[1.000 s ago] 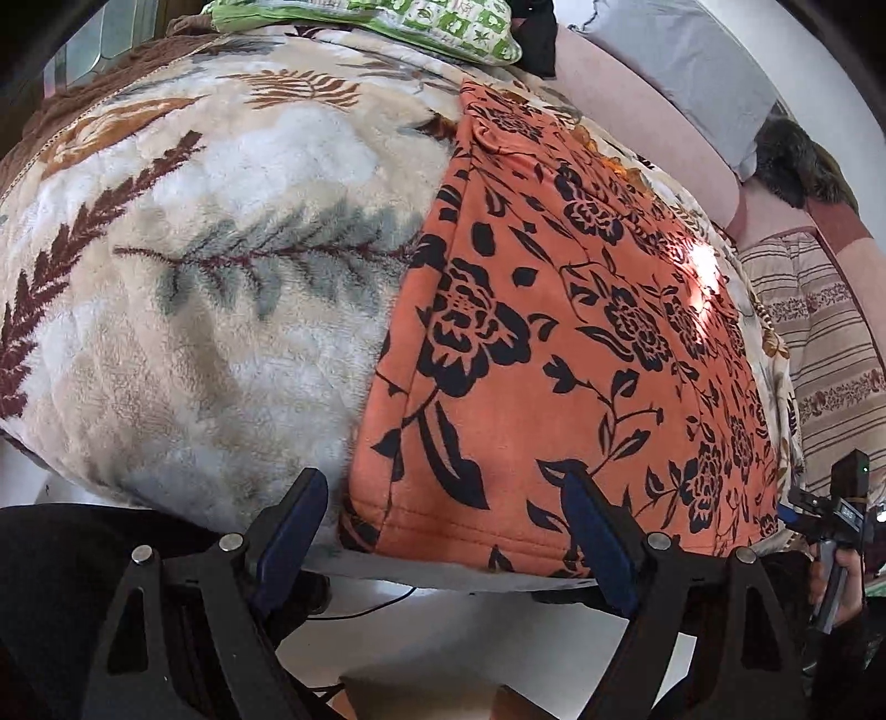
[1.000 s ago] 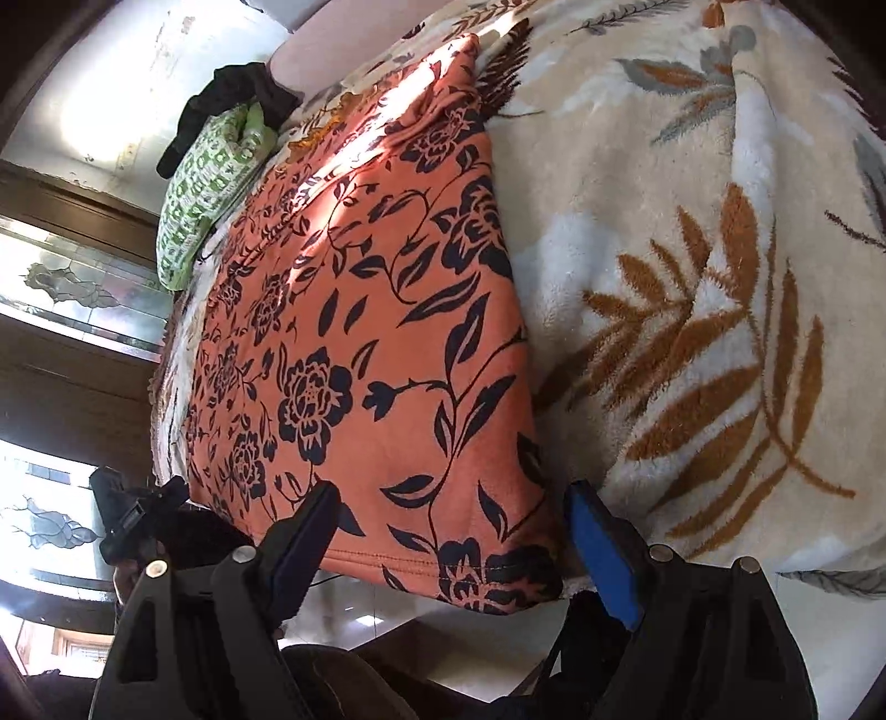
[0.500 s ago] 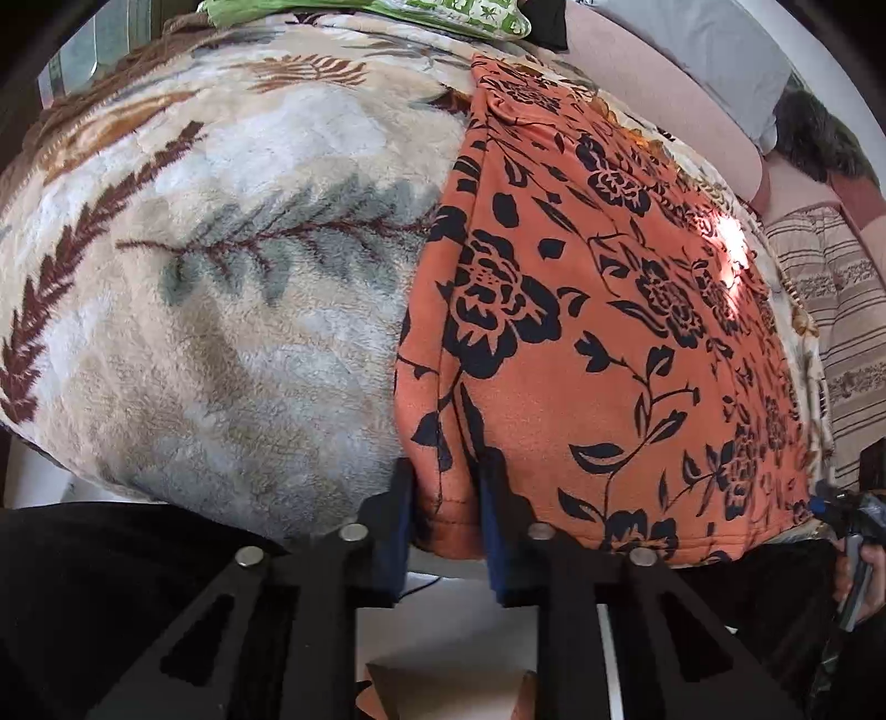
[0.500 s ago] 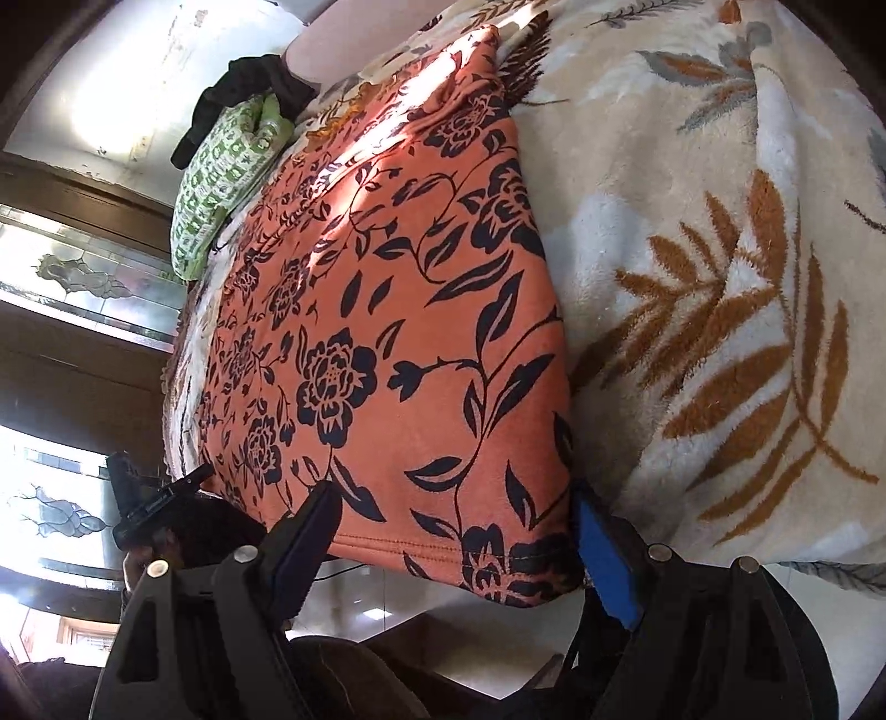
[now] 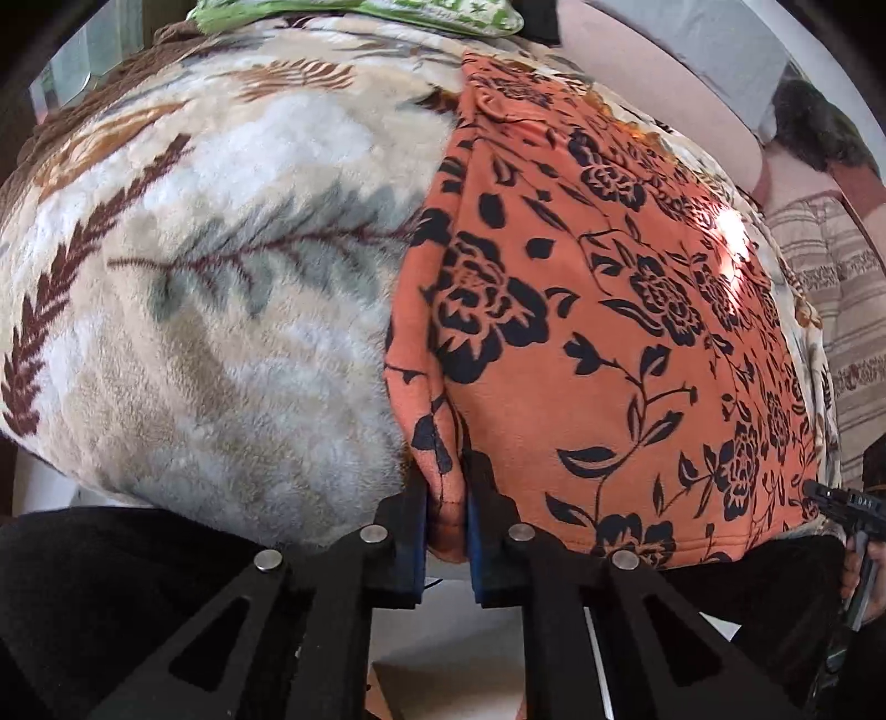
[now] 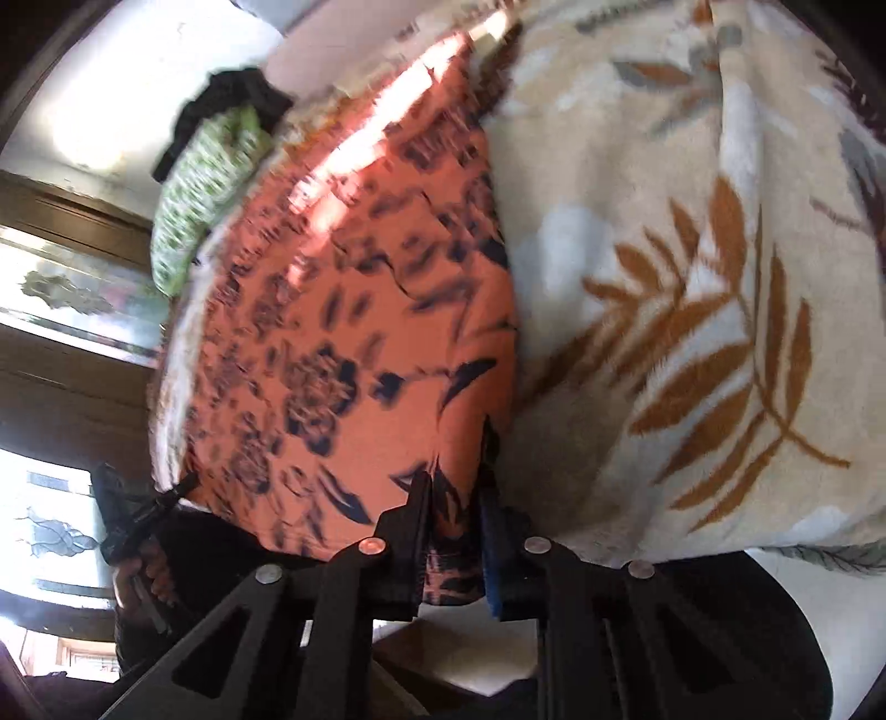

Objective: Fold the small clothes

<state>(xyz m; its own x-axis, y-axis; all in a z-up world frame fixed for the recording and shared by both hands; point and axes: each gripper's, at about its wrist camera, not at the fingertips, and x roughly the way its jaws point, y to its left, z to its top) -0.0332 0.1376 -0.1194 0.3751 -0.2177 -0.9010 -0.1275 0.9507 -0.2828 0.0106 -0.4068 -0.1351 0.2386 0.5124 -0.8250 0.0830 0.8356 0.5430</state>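
Orange cloth (image 5: 598, 332) is lying flat on the leaf-print blanket (image 5: 210, 310), long axis running away from the person, near hem hanging at the blanket's front edge. Left gripper (image 5: 447, 520) is pinching the near left corner; right gripper (image 6: 454, 531) is pinching the near right corner (view blurred). Judgement: both corners are being held for carrying the hem fwd into a fold.

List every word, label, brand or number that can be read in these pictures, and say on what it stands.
Nothing can be read with certainty.
Pale marking on the body of the right gripper: too small to read.
Green pillow: white print, too blurred to tell whether it holds letters.
Orange garment: flower pattern only, no label shows.
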